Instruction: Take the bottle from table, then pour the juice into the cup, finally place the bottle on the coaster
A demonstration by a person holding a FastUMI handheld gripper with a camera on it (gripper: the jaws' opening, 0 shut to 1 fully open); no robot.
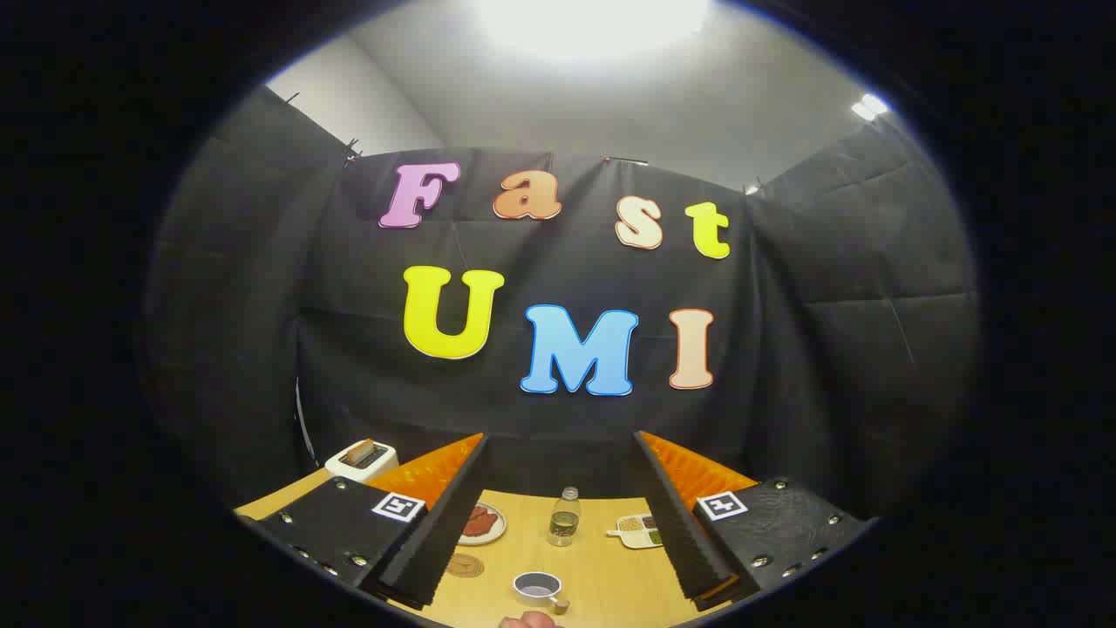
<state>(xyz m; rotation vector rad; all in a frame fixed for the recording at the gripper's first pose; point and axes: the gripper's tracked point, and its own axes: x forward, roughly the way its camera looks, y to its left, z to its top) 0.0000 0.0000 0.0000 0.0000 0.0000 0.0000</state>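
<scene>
Claw [558,523]: fingers wide apart, holding nothing.
Bottle [565,517]: upright, cap up, on the surface [602,567] ahead, between the fingers.
Cup [538,589]: nearer, mouth up.
Coaster [465,565]: flat, left of cup.

Table [602,567] bears bottle [564,517], cup [537,588], perhaps coaster [465,565].

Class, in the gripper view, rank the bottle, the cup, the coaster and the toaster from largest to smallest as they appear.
1. Toaster, though partly hidden.
2. Bottle and cup look alike in size; the cup sits nearer the camera, so they are unranked.
3. Coaster, smallest, partly hidden by a finger.

The gripper is open, holding nothing.
</scene>
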